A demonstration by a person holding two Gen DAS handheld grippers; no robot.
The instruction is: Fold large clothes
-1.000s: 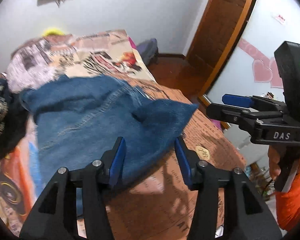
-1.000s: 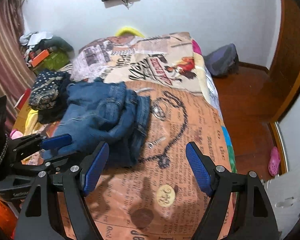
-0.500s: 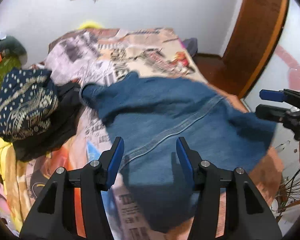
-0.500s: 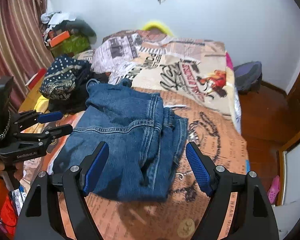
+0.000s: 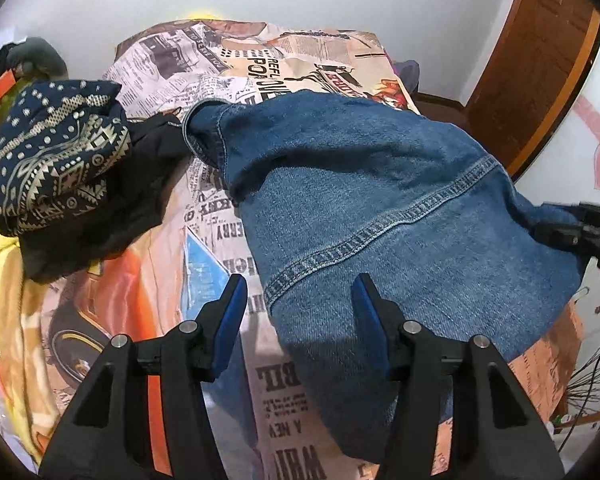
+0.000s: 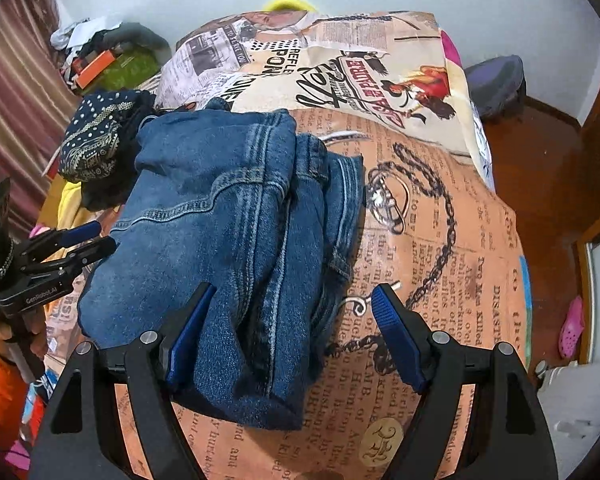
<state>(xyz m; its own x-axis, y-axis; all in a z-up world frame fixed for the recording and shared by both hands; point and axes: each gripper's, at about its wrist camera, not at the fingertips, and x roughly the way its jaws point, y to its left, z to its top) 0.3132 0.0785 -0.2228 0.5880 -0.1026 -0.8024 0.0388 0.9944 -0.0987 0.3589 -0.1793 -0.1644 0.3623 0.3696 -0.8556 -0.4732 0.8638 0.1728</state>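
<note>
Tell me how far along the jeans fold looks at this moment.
Done: the blue jeans already lie doubled over in layers on the printed bedspread. In hand: nothing is gripped; the left gripper and right gripper are both open, fingers either side of the denim. Left: probably a final fold or tidy, then perhaps the patterned dark garment piled beside it.

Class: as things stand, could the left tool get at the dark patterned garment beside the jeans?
Probably yes. The left tool is open and holds nothing, and the patterned garment lies uncovered on top of its pile, left of the jeans, with nothing between.
</note>
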